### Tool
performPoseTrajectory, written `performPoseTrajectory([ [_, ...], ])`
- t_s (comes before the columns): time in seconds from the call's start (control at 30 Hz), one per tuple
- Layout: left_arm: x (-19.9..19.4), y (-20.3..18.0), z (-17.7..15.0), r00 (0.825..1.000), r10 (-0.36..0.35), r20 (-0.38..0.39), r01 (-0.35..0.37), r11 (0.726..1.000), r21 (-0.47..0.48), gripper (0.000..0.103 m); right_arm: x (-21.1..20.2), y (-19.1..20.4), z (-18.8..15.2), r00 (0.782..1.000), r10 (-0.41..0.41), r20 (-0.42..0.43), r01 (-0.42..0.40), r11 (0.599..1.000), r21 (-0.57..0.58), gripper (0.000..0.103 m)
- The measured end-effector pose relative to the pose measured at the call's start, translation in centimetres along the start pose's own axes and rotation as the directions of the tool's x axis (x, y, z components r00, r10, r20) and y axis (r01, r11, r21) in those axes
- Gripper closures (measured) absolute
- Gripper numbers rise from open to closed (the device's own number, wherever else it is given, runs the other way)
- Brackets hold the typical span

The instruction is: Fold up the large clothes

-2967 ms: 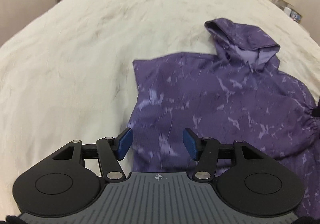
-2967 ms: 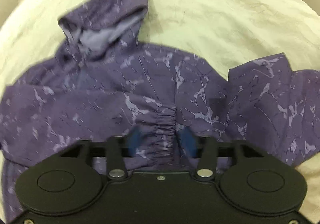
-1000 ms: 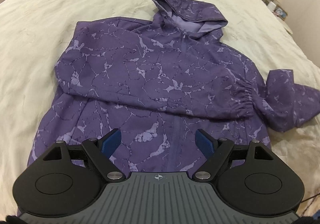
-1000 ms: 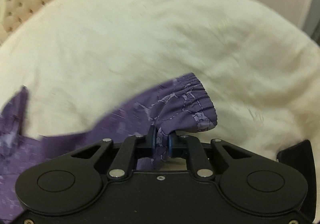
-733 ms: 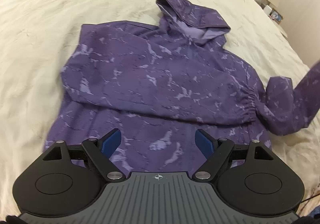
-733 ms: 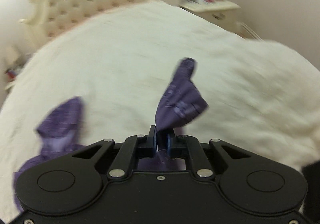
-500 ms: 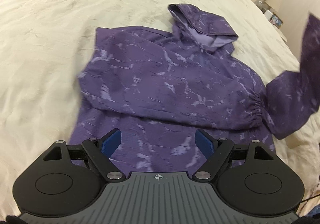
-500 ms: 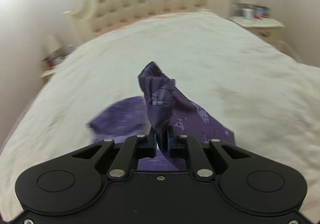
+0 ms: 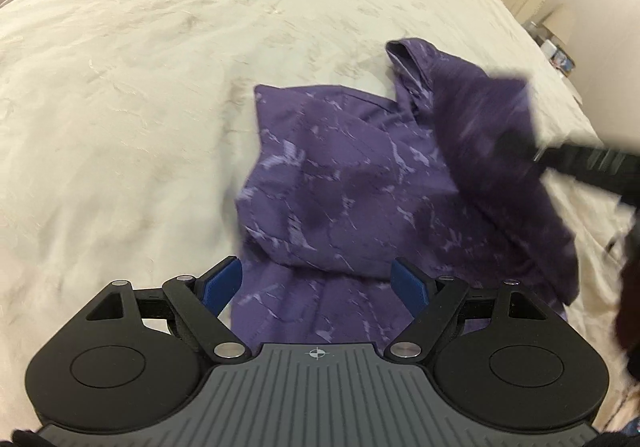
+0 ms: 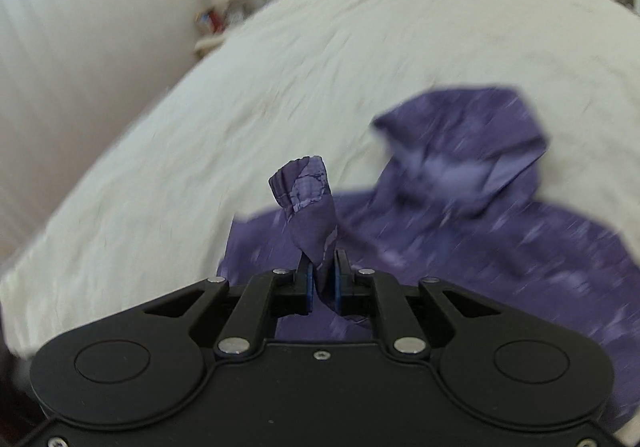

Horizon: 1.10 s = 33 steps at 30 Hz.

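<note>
Sleeve cuff (image 10: 306,203) sits between the opening right gripper (image 10: 323,275) pads; left gripper (image 9: 318,281) gapes empty above the hoodie (image 9: 340,183).

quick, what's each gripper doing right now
Left gripper: open, holding nothing, above the purple marbled hooded jacket.
Right gripper: jaws opening, the jacket's sleeve cuff between its pads.

My left gripper (image 9: 318,285): black arms, blue pads, silver screws, ribbed grey plate; right gripper (image 10: 323,279) all black.
</note>
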<state>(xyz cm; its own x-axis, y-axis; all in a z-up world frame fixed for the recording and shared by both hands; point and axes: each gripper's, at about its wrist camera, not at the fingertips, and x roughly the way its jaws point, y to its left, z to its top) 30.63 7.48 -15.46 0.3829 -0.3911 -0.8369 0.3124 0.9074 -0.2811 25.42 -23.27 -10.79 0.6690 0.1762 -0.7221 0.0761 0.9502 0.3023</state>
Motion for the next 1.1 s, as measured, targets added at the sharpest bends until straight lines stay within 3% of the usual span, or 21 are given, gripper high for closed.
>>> performPoseTrajectory([
  [0.1,0.3,0.6,0.6,1.0,-0.016,-0.002,0.016,1.0,-0.021,0.022,2.1,1.7,-2.6,0.996,0.034,-0.081,-0.037,0.999,-0.035,0.073],
  [0.17,0.6,0.9,1.0,1.0,-0.027,-0.004,0.027,0.999,-0.032,0.022,2.3,2.7,-4.3,0.99,0.047,-0.134,-0.057,0.996,-0.076,0.048],
  [0.2,0.9,0.8,1.3,0.999,-0.034,-0.005,0.034,0.999,-0.036,0.022,2.3,3.0,-4.9,0.988,0.049,-0.147,-0.064,0.994,-0.093,0.045],
  [0.33,2.4,0.2,2.3,0.996,-0.082,-0.023,0.08,0.995,-0.051,0.021,1.0,1.4,-6.7,0.984,0.03,-0.173,-0.048,0.994,-0.103,0.045],
  [0.47,5.1,-1.3,2.8,0.992,-0.108,-0.071,0.105,0.993,-0.047,0.021,-0.8,-2.7,-7.6,0.983,-0.079,-0.163,0.069,0.996,-0.064,0.044],
  [0.57,7.5,-2.4,2.8,0.985,-0.122,-0.12,0.12,0.992,-0.025,0.022,-1.9,-7.0,-8.8,0.97,-0.163,-0.181,0.17,0.985,0.024,0.044],
  [0.73,11.3,-4.0,2.8,0.978,-0.049,-0.205,0.057,0.998,0.036,0.027,-3.3,-15.0,-11.8,0.92,-0.308,-0.243,0.361,0.907,0.216,0.045],
  [0.8,11.7,-4.1,2.9,0.978,-0.033,-0.208,0.041,0.999,0.034,0.028,-4.5,-17.3,-12.9,0.907,-0.321,-0.273,0.396,0.869,0.296,0.045],
  [0.83,11.7,-4.2,3.0,0.98,-0.025,-0.197,0.032,0.999,0.035,0.032,-5.1,-18.1,-13.2,0.904,-0.322,-0.281,0.405,0.855,0.325,0.045],
  [0.87,11.6,-4.2,3.0,0.983,-0.012,-0.181,0.021,0.999,0.046,0.06,-5.7,-18.6,-13.3,0.906,-0.317,-0.28,0.403,0.849,0.342,0.045],
  [0.9,11.3,-4.3,3.0,0.987,0.007,-0.162,0.004,0.998,0.066,0.077,-6.4,-19.0,-13.3,0.915,-0.302,-0.268,0.386,0.849,0.36,0.045],
  [0.97,10.5,-4.4,3.5,0.993,0.002,-0.122,0.009,0.996,0.084,0.084,-8.2,-19.5,-13.0,0.939,-0.27,-0.213,0.336,0.855,0.396,0.044],
  [1.1,7.4,-5.0,5.2,1.0,0.002,0.012,-0.004,0.989,0.148,0.084,-10.4,-20.9,-11.0,0.947,-0.301,-0.111,0.319,0.851,0.417,0.043],
])
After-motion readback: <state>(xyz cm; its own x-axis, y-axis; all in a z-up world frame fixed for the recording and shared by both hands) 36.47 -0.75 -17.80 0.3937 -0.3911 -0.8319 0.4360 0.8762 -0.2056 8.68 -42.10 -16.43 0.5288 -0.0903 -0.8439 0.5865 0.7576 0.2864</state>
